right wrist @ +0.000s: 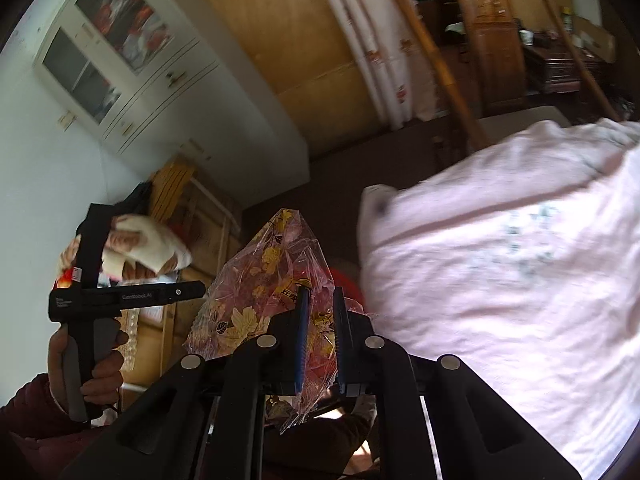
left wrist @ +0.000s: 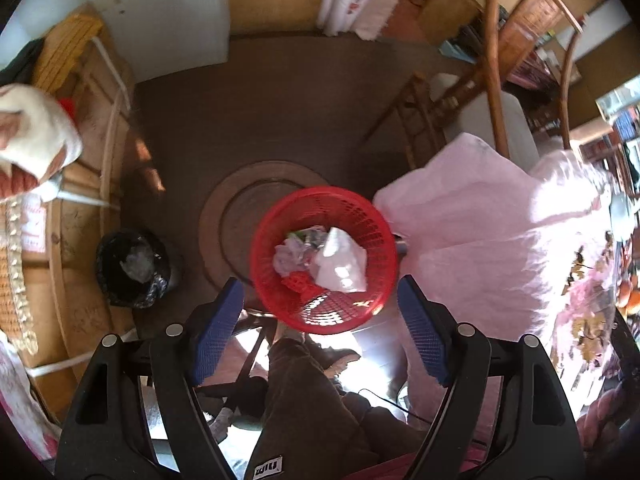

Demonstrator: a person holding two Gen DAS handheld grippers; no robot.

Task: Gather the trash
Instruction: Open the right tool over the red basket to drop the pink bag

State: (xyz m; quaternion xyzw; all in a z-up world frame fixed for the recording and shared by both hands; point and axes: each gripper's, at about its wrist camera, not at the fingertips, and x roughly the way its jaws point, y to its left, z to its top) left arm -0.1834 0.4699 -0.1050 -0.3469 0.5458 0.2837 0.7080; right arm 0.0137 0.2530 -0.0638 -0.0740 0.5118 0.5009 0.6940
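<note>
A red mesh waste basket (left wrist: 324, 258) stands on the floor below me, holding white crumpled paper (left wrist: 342, 264) and other scraps. My left gripper (left wrist: 320, 308) is open and empty, hovering above the basket's near rim. My right gripper (right wrist: 320, 300) is shut on a crinkled clear plastic wrapper (right wrist: 260, 300) printed with yellow and red leaves. It holds the wrapper in the air. A bit of the red basket (right wrist: 344, 280) shows behind the wrapper. The left gripper's handle (right wrist: 92, 320), held by a hand, shows at the left of the right wrist view.
A pink cloth-covered table (left wrist: 492, 248) (right wrist: 500, 272) lies to the right. A black-lined bin (left wrist: 134, 268) stands left of the basket. A round mat (left wrist: 240, 208) lies under the basket. A wooden chair (left wrist: 432, 120) stands behind. My legs (left wrist: 312, 400) are below the grippers.
</note>
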